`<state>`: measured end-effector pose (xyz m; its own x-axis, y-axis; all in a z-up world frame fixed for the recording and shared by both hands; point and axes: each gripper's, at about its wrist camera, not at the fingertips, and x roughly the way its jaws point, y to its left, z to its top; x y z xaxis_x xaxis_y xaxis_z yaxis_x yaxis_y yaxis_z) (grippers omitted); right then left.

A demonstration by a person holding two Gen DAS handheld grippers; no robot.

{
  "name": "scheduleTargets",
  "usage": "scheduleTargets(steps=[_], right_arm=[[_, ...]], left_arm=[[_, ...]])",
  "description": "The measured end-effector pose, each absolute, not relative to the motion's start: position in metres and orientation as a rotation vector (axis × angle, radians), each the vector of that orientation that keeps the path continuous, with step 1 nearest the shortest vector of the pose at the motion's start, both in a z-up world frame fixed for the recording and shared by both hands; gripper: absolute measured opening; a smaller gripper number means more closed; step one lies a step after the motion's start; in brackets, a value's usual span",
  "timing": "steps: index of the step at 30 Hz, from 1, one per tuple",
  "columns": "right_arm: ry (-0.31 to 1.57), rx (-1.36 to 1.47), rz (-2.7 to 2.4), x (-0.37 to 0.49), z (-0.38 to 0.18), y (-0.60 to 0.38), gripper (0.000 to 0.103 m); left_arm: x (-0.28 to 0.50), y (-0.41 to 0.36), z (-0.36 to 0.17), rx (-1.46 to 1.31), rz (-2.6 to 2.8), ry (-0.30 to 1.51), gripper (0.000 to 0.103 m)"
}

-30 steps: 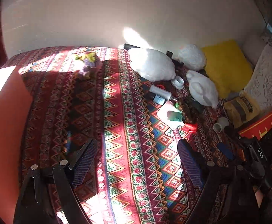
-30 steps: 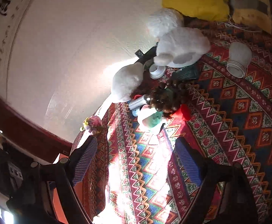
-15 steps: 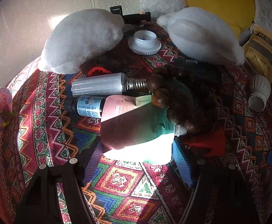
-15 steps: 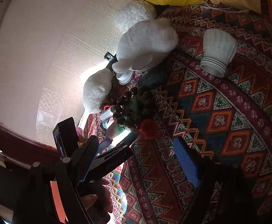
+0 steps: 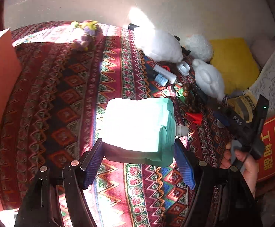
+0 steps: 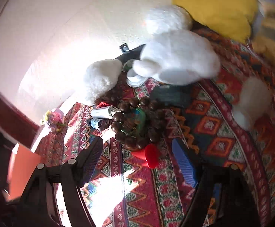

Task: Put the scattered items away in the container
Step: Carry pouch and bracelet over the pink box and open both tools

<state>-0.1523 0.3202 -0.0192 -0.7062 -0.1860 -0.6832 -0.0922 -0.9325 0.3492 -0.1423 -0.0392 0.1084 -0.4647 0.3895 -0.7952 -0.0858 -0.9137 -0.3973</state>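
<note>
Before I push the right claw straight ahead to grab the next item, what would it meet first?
Probably the red funnel lying between the open right claw fingers, with the brown bead string just beyond; depth is hard to judge here.

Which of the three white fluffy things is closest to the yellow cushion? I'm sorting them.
The small round one, against the wall and touching the yellow cushion; the big one lies leftmost, the long one lies nearer the beads.

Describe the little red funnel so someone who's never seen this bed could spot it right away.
Start at the patterned red blanket and find the clutter near the white plush toys. In front of the string of brown wooden beads lies the red funnel, tipped on its side between the open right gripper fingers. It is the only plain, bright red plastic cone there.
</note>
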Motion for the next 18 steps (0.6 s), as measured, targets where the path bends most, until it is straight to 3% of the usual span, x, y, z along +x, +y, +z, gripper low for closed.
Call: scheduleTargets(steps=[1,2,4,7,8,10,18], right_arm=[[-0.413,1.192,-2.814,-0.159,-0.020,0.305,0.072],[-0.270,1.220,-2.813,-0.166,-0.023,0.290,0.058],[-0.016,1.286,-2.806,-0.178,-0.036,0.262,0.043],[0.298,1.360,-2.869,-0.192,-0.061,0.242,0.041],[0.356,1.379,-2.880,-0.196,-0.069,0.240,0.032],[0.393,1.392,-2.893,-0.195,-0.070,0.242,0.017],[0.178,1.069,-2.939,-0.150,0.042,0.234,0.017]], left_arm=[[-0.136,-0.058,0.118,-1.421,2.468,-0.485,0.071],[-0.132,-0.075,0.128,-1.403,2.495,-0.535,0.071],[-0.126,-0.105,0.149,-1.323,2.514,-0.613,0.071],[-0.117,-0.133,0.181,-1.225,2.610,-0.563,0.071],[-0.115,-0.144,0.188,-1.208,2.634,-0.561,0.071],[-0.112,-0.171,0.198,-1.184,2.662,-0.596,0.071],[-0.083,-0.287,0.208,-1.152,2.859,-0.735,0.071]])
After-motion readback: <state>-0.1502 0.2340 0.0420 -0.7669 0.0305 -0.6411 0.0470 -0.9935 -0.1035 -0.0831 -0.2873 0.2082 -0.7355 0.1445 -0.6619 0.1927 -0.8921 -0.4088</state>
